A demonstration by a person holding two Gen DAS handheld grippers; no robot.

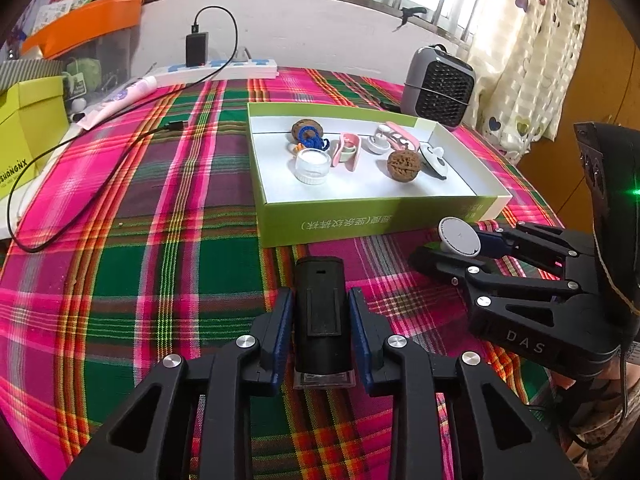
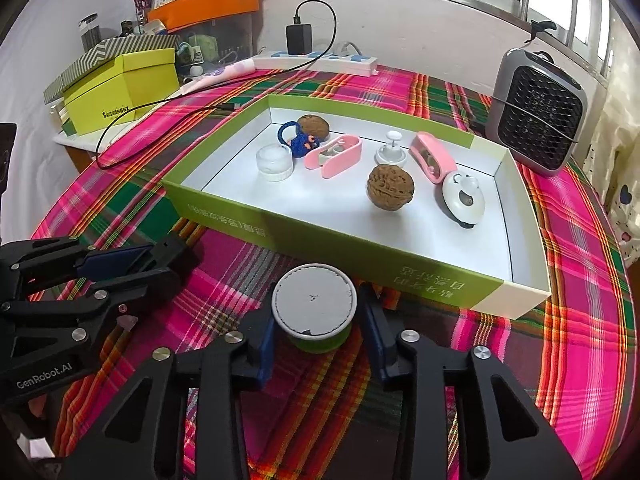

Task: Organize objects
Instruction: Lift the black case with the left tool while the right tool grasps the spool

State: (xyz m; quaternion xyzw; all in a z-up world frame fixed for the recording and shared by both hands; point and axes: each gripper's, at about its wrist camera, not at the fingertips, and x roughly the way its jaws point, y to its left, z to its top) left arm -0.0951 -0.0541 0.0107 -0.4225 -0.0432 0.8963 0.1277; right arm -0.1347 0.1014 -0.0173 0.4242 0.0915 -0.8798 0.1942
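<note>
Surface cloth [image 2: 580, 280]: pink-green-orange plaid. Box [image 2: 224, 216]: lime green outside, white inside. Walnut [image 2: 390, 187]: brown. Clips [image 2: 334, 156]: pink. Claws [image 1: 320, 320]: black, blue pads [image 1: 285, 320]. Heater [image 2: 538, 114]: grey, black grille.
</note>
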